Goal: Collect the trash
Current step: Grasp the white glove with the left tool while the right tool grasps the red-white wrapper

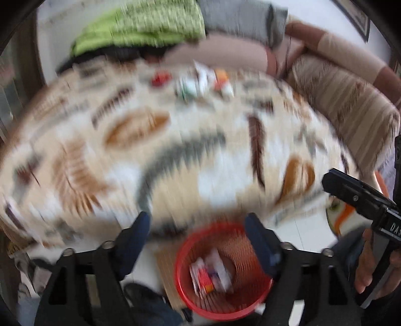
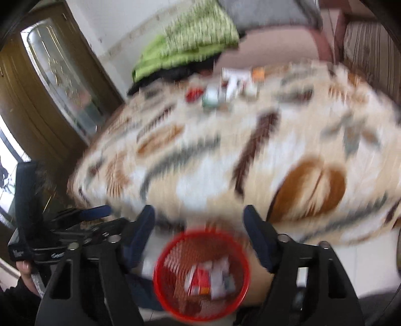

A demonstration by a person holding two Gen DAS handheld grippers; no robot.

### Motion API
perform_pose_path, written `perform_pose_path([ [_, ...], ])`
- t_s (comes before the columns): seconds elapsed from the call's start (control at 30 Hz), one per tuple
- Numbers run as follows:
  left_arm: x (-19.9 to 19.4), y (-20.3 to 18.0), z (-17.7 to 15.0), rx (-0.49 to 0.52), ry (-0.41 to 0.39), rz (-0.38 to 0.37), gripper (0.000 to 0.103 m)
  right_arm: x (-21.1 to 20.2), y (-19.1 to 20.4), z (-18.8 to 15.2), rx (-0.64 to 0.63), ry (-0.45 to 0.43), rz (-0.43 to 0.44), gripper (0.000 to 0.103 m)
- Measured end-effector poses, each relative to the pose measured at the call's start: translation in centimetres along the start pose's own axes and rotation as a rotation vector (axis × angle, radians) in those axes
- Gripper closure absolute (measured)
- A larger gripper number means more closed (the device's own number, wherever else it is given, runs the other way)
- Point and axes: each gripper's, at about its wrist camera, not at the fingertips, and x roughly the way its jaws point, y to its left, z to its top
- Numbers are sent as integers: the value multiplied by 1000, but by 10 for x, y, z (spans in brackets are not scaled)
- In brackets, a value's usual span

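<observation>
Both views are motion-blurred. A red mesh bin (image 1: 223,273) stands on the floor below the table's near edge and holds several wrappers (image 1: 210,273); it also shows in the right wrist view (image 2: 201,274). My left gripper (image 1: 198,225) is open and empty above the bin. My right gripper (image 2: 199,220) is open and empty above the bin too; it shows at the right edge of the left wrist view (image 1: 361,198). Several small pieces of trash (image 1: 200,82) lie at the table's far side, also in the right wrist view (image 2: 230,87).
The table carries a leaf-patterned cloth (image 1: 175,150). A sofa (image 1: 338,82) with green (image 1: 140,27) and grey (image 1: 240,17) fabric stands behind it. A brown glass-panel door (image 2: 50,82) is at the left. White floor surrounds the bin.
</observation>
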Motion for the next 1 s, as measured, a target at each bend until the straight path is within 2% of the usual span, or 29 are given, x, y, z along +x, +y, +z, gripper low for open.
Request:
perform_pose_path([
  [0.07,-12,1,26,-4,-79,4,8,-7,-1,33,-18,-82,0,21],
  [0.13,-20,4,56,-8,-163,25,7,-7,-1,61,-58,-147,-28,13],
  [0.23,-14,12,97,-1,-234,29,7,3,-4,100,-114,-199,-57,11],
  [0.37,22,31,141,-42,-224,-9,7,36,-20,146,-102,-222,-90,11],
  [0.47,63,39,168,-46,-197,-18,7,72,-35,167,-137,-218,-96,11],
  [0.6,113,47,196,-103,-149,-40,7,129,-59,184,-118,-157,-116,11],
  [0.8,192,62,219,-148,-143,-53,8,209,-99,197,-103,-109,-122,11],
  [0.87,215,63,224,-157,-118,-52,9,234,-113,202,-85,-96,-119,14],
  [1.0,246,57,236,-155,-86,-53,12,274,-127,213,-62,-47,-119,35],
])
